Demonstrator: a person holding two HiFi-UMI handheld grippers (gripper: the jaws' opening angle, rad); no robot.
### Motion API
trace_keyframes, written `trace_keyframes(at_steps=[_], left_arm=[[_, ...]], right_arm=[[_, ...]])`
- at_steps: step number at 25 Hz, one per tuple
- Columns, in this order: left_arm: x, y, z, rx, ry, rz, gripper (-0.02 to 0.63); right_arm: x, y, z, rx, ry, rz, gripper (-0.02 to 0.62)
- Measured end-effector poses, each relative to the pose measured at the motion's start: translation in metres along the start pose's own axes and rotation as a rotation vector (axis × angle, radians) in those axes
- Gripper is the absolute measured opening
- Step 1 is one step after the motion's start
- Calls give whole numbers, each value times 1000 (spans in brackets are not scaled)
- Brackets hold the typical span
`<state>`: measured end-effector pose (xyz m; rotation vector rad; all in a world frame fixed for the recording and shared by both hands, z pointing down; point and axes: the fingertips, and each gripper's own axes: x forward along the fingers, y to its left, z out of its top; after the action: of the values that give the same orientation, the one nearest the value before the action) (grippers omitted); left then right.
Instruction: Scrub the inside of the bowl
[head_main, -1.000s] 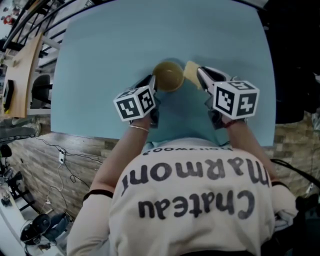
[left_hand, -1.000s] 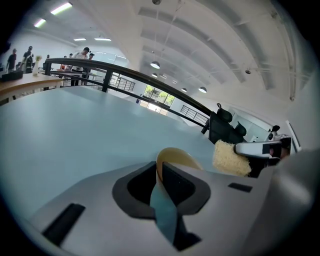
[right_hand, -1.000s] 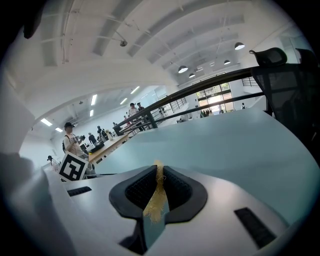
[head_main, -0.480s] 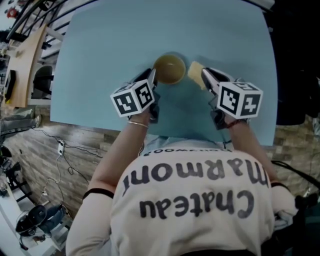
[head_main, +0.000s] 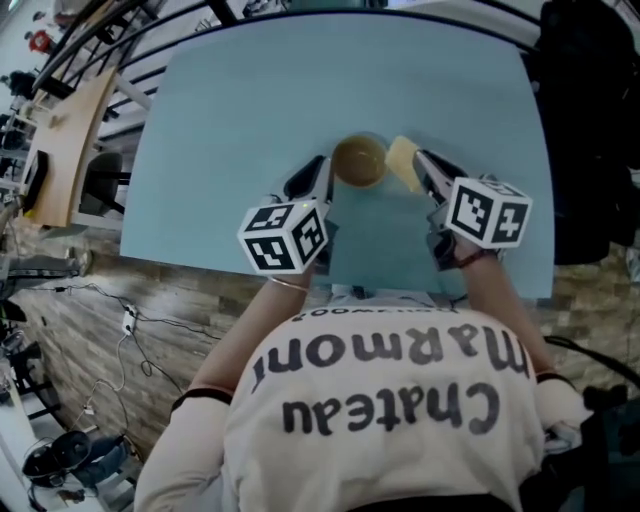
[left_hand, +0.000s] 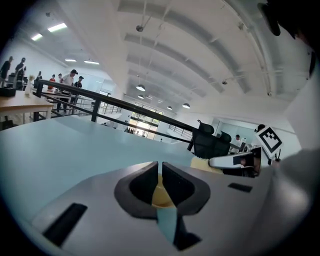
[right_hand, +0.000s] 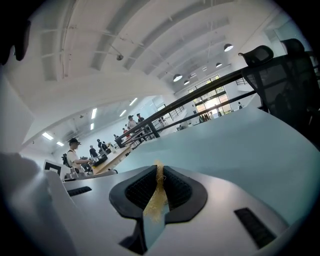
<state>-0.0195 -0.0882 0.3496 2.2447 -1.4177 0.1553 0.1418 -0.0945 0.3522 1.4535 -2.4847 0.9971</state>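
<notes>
A tan bowl (head_main: 358, 160) sits near the middle of the pale blue table (head_main: 230, 120). My left gripper (head_main: 322, 172) reaches its left rim. In the left gripper view the jaws (left_hand: 160, 170) have just been closing and now pinch a yellow sliver, the bowl's rim (left_hand: 161, 195). Whether the bowl is off the table I cannot tell. My right gripper (head_main: 424, 166) is shut on a yellow sponge (head_main: 403, 163) just right of the bowl. Its frayed edge (right_hand: 156, 197) shows between the pads. The left gripper view also catches the sponge (left_hand: 202, 164) and the right gripper (left_hand: 235, 161).
The table's near edge (head_main: 400, 292) runs just in front of my body. A wooden desk (head_main: 55, 150) and railings stand at the left, and a black chair (head_main: 590, 130) at the right. Cables lie on the floor (head_main: 110, 310). People stand far off (right_hand: 75, 152).
My left gripper's marker cube has come up toward the camera and sits lower in the picture. The bowl, sponge and right gripper have shifted slightly right in the view.
</notes>
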Motion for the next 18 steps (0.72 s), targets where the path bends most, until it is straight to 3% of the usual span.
trace_keyframes(at_steps=[7, 18], left_arm=[[-34, 1, 17, 11, -52, -44, 25], [-107, 7, -12, -16, -57, -73, 20]], right_arm=[[-21, 29, 2, 65, -68, 4, 60], [-64, 70, -42, 0, -72, -58, 58]])
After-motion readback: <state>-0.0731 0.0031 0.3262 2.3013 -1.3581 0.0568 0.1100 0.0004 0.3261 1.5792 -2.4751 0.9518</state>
